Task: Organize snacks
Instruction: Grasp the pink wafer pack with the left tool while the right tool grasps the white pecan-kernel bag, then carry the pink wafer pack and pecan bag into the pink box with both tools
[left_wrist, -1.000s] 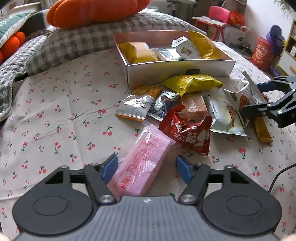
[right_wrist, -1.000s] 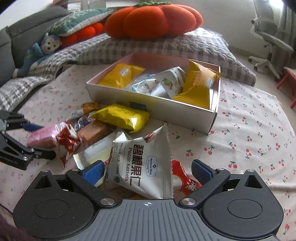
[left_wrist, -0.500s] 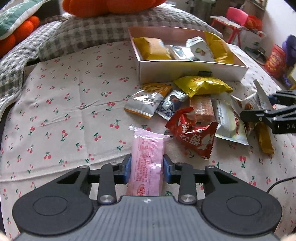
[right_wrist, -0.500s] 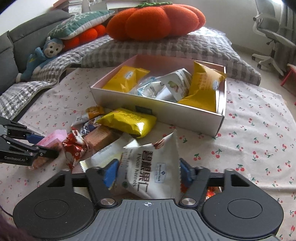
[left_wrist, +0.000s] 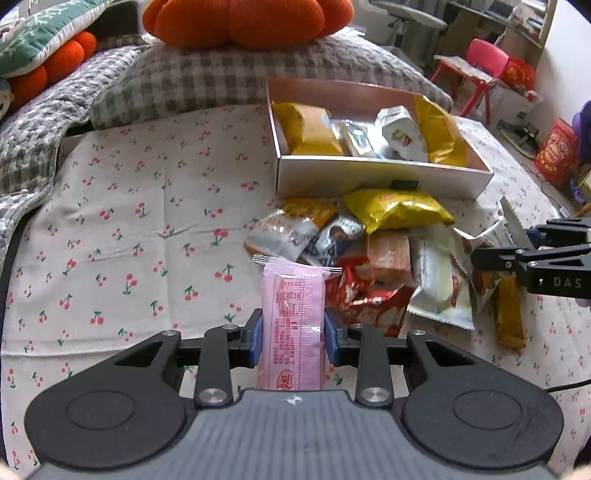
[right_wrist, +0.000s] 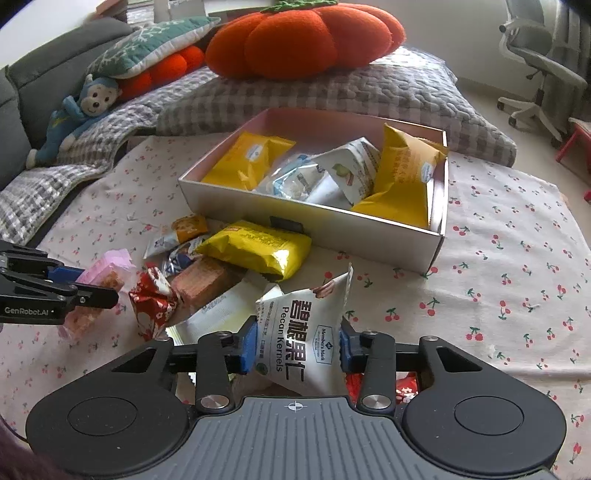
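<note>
An orange pumpkin cushion (right_wrist: 303, 40) is sitting on a grey checked pillow (right_wrist: 332, 96) at the far end of the cherry-print cloth (left_wrist: 129, 229). A blue monkey toy (right_wrist: 77, 114) is lying against the dark sofa (right_wrist: 33, 88), beside a green patterned cushion (right_wrist: 147, 48). A grey office chair (right_wrist: 539, 70) is standing on the floor to the right, and a pink child's chair (left_wrist: 480, 62) is showing near red bags (left_wrist: 556, 151).
</note>
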